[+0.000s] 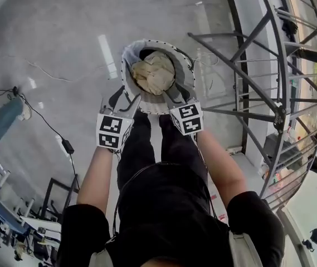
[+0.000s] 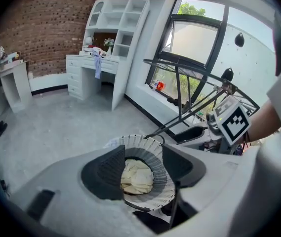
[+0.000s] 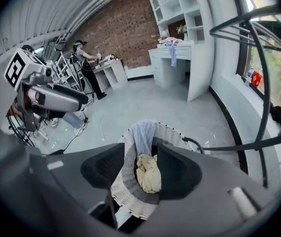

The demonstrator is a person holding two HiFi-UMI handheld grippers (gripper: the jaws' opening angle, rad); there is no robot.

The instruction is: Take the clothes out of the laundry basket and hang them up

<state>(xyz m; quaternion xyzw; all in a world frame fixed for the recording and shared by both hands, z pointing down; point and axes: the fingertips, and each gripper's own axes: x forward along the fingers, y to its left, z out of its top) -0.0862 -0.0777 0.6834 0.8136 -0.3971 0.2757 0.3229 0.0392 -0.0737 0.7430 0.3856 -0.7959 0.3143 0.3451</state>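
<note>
Crumpled cream garment (image 1: 154, 74) in white slatted laundry basket (image 1: 185, 78), pale-blue cloth (image 3: 143, 136) over rim

Room beyond the jaws
A white desk with shelves (image 2: 111, 38) stands far beyond the jaws beside a brick wall (image 2: 41, 28); a black power cable (image 1: 67, 146) trails over the floor (image 1: 47, 38) to their left.

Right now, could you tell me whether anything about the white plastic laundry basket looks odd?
Only one thing: a pale blue cloth hangs over the rim of the white laundry basket, while the crumpled cream garment lies inside. Nothing looks spilled or damaged.
</note>
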